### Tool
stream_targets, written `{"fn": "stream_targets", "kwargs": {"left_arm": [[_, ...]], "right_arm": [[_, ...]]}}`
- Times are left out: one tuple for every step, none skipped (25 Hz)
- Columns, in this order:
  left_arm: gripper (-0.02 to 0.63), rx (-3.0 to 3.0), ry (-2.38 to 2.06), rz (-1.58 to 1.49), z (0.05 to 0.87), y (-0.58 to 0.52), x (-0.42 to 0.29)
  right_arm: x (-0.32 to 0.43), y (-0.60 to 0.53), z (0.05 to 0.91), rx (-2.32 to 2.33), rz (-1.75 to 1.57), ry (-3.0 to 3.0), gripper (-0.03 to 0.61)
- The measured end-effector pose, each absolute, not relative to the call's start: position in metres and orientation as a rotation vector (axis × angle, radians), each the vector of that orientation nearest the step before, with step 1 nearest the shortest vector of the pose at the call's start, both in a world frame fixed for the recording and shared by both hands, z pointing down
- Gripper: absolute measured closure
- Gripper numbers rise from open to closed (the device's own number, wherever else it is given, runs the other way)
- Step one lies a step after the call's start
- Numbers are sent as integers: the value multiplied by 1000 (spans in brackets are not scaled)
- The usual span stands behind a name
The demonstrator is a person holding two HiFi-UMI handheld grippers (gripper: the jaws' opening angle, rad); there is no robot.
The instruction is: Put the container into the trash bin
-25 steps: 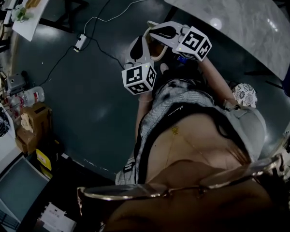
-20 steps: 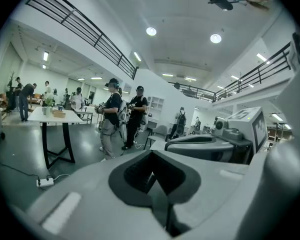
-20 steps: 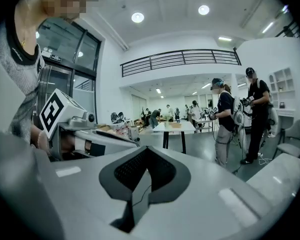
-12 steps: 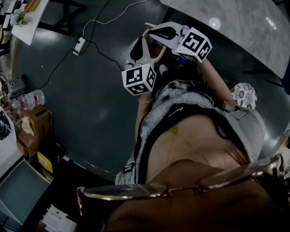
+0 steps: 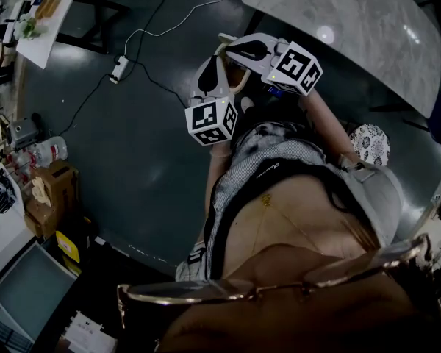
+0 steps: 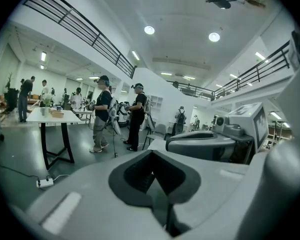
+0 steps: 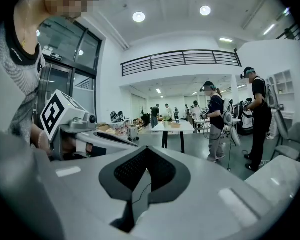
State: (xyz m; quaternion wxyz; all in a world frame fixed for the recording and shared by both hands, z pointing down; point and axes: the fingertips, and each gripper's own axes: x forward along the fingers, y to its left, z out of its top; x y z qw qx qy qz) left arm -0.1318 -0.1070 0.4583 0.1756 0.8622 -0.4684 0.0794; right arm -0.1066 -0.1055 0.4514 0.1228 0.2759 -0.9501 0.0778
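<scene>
I cannot pick out the container or a trash bin in any view. In the head view both grippers are held side by side in front of the person's chest, above the dark floor. My left gripper (image 5: pixel 208 70) carries its marker cube low at the left; my right gripper (image 5: pixel 239 48) lies just to its right. The left gripper view shows my left gripper (image 6: pixel 157 180) with its black pads together and nothing between them, and the right gripper's body (image 6: pixel 210 143) alongside. In the right gripper view my right gripper (image 7: pixel 139 180) is likewise shut and empty.
A round marble table (image 5: pixel 353 20) fills the head view's top right and a white table (image 5: pixel 51 13) the top left. A power strip with cable (image 5: pixel 119 68) lies on the floor. A bottle (image 5: pixel 50 148), a cardboard box (image 5: pixel 53 186) and clutter line the left edge. People (image 6: pixel 101 113) stand beyond.
</scene>
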Motion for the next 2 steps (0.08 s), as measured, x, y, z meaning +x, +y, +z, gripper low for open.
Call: {"fn": "stream_targets", "kwargs": {"left_arm": [[614, 2443, -1327, 225, 458, -106, -132], [614, 2443, -1328, 225, 458, -106, -132]], "right_arm": [[-107, -105, 452, 804, 226, -2770, 554], [-106, -104, 452, 803, 225, -2767, 554]]}}
